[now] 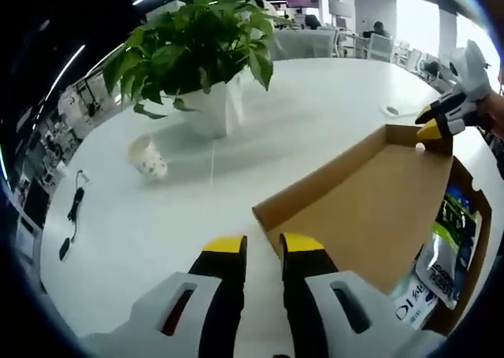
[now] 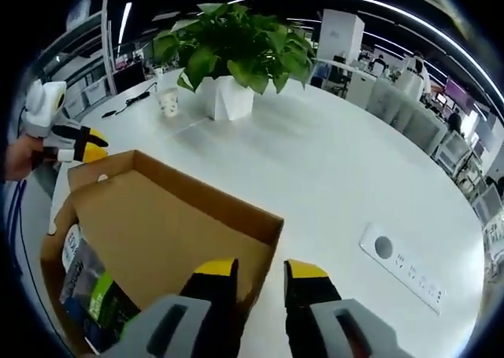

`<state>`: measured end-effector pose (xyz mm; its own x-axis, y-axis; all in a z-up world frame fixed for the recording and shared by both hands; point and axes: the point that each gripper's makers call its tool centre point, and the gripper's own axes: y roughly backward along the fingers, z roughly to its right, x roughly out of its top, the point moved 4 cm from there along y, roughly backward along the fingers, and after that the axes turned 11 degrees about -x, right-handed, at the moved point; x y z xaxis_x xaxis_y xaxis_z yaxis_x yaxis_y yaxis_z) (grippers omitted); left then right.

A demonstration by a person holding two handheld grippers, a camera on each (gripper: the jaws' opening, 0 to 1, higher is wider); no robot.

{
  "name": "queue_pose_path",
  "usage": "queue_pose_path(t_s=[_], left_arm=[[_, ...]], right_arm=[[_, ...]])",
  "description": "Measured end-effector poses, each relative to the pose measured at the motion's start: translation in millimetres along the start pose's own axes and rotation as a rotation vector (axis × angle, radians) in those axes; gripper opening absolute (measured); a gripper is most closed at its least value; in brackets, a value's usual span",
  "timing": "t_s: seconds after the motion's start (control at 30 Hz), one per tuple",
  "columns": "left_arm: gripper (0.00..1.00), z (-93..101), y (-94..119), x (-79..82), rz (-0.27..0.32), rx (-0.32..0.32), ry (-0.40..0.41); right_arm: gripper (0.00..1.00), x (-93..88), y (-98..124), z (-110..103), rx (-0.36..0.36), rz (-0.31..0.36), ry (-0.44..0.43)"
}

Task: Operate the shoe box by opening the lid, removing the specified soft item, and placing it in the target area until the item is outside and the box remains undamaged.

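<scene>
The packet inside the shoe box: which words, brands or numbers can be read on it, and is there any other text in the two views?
Packet in the shoe box: large white characters near its lower edge, too distorted to read surely; the green and white print above is blurred.
Same packet in the right gripper view: print too small and blurred.
Paper cup: a faint pattern, no legible text.
Table panel: small marks, unreadable.

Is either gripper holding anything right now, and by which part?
Both grippers meet the cardboard lid at opposite corners; whether either jaws clamp it cannot be told.
</scene>
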<state>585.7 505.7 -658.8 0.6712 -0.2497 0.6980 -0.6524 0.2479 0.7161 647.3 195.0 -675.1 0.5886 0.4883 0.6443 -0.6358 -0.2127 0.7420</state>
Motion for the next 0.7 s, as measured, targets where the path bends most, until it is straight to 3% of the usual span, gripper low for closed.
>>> queue_pose_path(t_s=[0.47, 0.7], left_arm=[[0.24, 9.4, 32, 16.7, 0.096, -0.010, 0.021], [0.28, 17.9, 45, 16.5, 0.131, -0.025, 0.016]], right_arm=[[0.25, 8.6, 26, -4, 0.005, 0.069, -0.027], [0.31, 9.9, 43, -12, 0.024, 0.104, -0.010]])
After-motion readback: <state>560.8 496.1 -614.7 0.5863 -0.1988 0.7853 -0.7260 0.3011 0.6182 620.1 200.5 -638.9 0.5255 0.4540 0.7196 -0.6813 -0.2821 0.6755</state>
